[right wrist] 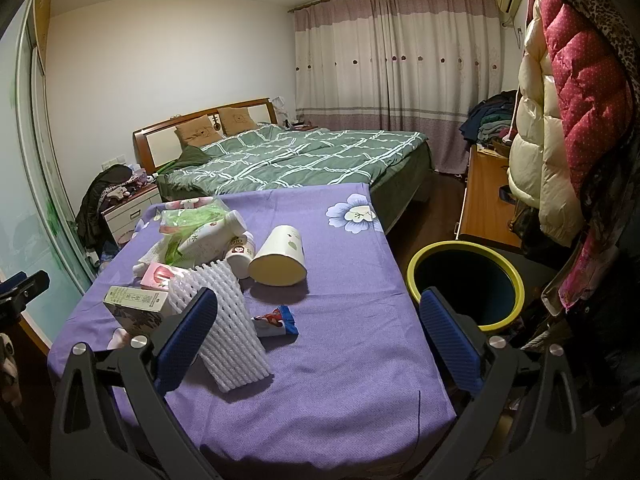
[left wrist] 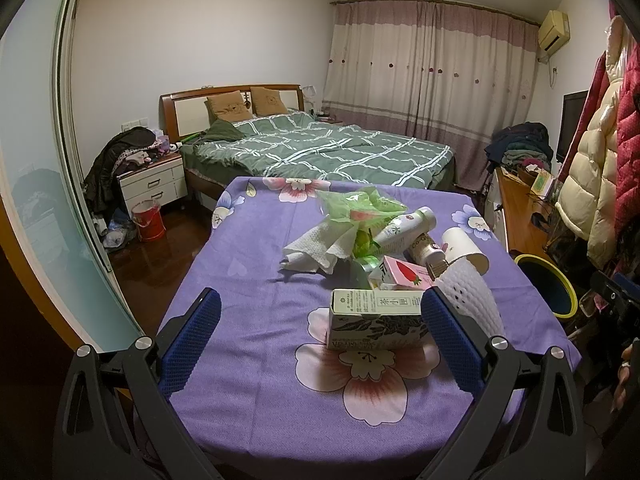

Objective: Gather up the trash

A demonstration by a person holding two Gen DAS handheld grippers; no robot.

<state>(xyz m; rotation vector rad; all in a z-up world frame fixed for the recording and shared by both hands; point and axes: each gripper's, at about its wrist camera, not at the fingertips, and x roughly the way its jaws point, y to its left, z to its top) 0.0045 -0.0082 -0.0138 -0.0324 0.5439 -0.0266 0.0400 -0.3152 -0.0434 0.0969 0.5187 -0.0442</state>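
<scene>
Trash lies on a table with a purple flowered cloth [left wrist: 248,280]. A green tea carton [left wrist: 376,320] lies nearest, between my open left gripper's [left wrist: 320,320] blue pads, not gripped. Behind it are a pink strawberry carton [left wrist: 404,274], white foam netting [left wrist: 472,300], a paper cup [left wrist: 464,248], two bottles [left wrist: 404,232], a paper towel [left wrist: 320,250] and a green plastic bag [left wrist: 356,204]. My right gripper [right wrist: 320,320] is open and empty above the table's near right part, with the netting [right wrist: 228,332] and a snack wrapper [right wrist: 276,320] by its left pad. The cup [right wrist: 280,256] lies on its side.
A bin with a yellow-green rim [right wrist: 466,280] stands on the floor right of the table. A bed [left wrist: 320,148] lies beyond it. Coats [right wrist: 560,120] hang at the right over a wooden desk [right wrist: 484,200]. A nightstand [left wrist: 152,184] and red bucket [left wrist: 148,220] stand at the left.
</scene>
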